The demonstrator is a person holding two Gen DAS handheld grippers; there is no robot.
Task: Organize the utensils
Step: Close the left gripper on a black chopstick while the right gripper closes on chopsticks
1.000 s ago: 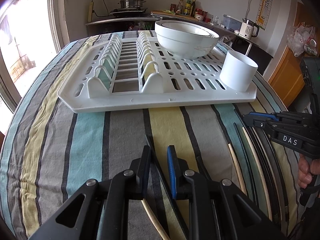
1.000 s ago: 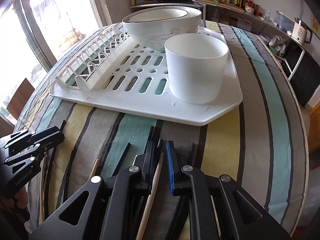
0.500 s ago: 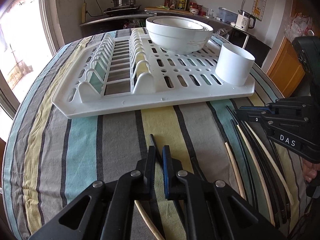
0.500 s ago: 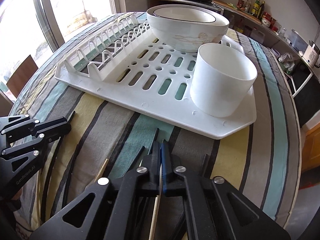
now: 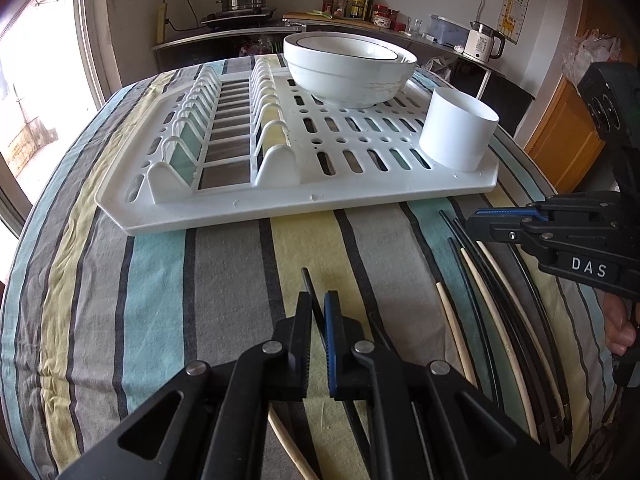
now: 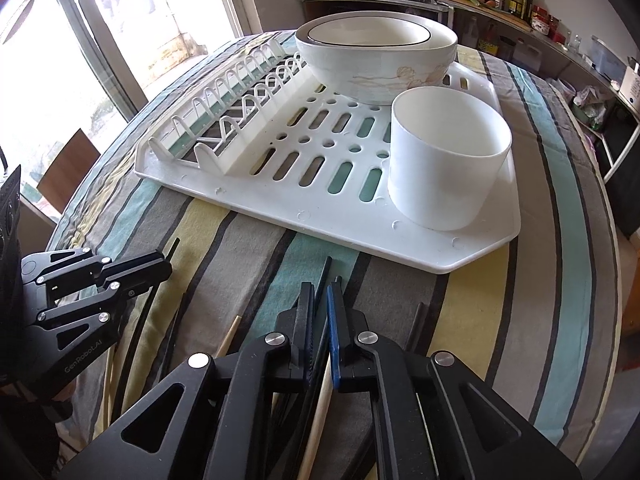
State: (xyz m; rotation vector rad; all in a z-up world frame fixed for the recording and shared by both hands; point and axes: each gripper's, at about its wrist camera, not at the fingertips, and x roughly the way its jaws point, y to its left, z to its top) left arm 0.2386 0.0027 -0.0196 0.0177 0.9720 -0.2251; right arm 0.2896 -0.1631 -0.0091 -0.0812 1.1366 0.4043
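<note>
Black and pale wooden chopsticks lie on the striped tablecloth in front of a white drying rack. A white cup stands on the rack's near right corner. My left gripper is shut on a black chopstick whose tip pokes out past the fingertips. It also shows at the left of the right wrist view, left gripper. My right gripper hangs over the chopstick pile with its jaws opening. A black chopstick lies along the narrow gap, and the pads do not press on it.
Two stacked white bowls sit at the back of the rack, behind the cup. Plate slots fill the rack's left half. The round table's edge curves off on both sides. A person's fingers hold the right gripper's handle.
My left jaws have drawn together onto the black chopstick. The right jaws went fully shut half a second ago and now stand slightly apart. Neither hand has shifted much.
</note>
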